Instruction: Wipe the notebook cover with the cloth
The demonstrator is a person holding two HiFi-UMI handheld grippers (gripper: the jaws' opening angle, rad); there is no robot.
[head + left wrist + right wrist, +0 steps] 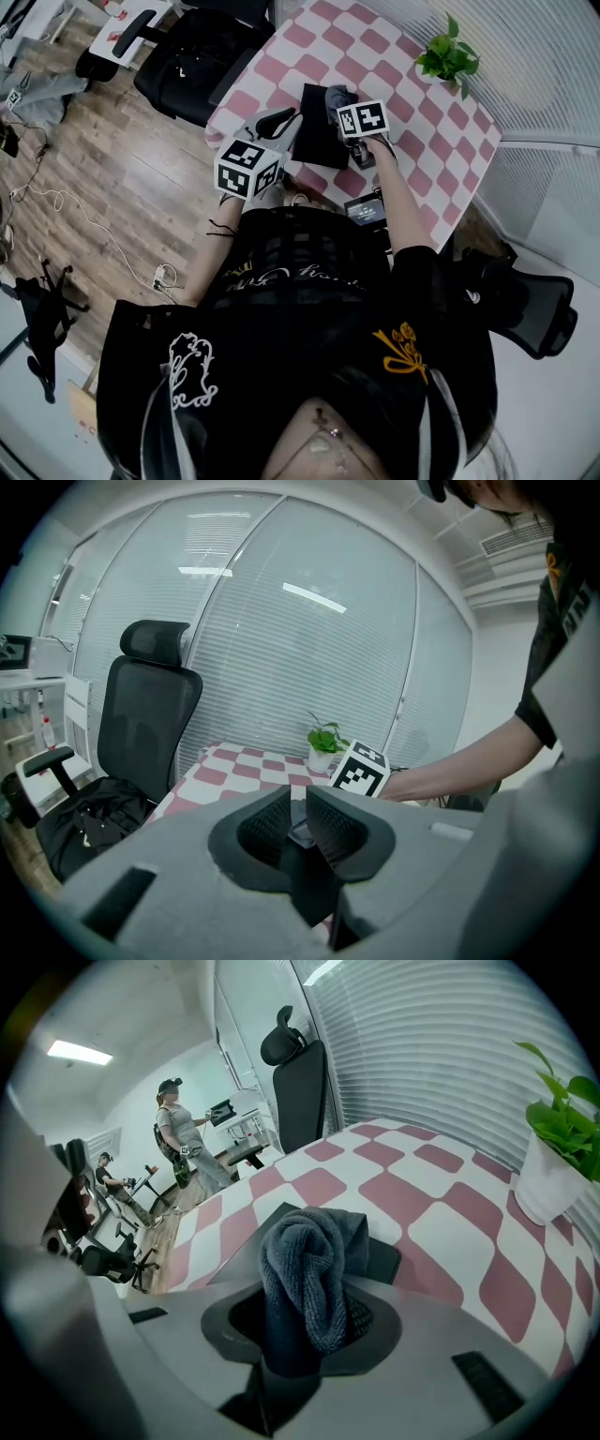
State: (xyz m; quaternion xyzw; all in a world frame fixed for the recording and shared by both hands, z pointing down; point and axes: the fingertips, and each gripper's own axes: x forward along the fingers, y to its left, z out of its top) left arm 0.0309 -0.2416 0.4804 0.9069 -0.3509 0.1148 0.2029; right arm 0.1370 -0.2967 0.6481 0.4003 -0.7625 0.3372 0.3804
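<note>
A black notebook (317, 136) lies on the pink-and-white checked table (441, 141), near its front edge. My right gripper (341, 101) is shut on a bunched grey cloth (309, 1274), which rests over the notebook's dark cover (386, 1260). In the head view the cloth (337, 94) shows at the notebook's far right corner. My left gripper (279, 120) hovers at the notebook's left edge, its jaws almost together with nothing between them. In the left gripper view its jaws (298, 822) point across the table toward the right gripper's marker cube (359, 771).
A potted plant (448, 58) stands at the table's far right. A small dark device (366, 208) lies at the table's near edge by my body. Black office chairs stand at the far left (187, 56) and at my right (525, 309). People stand in the room (183, 1143).
</note>
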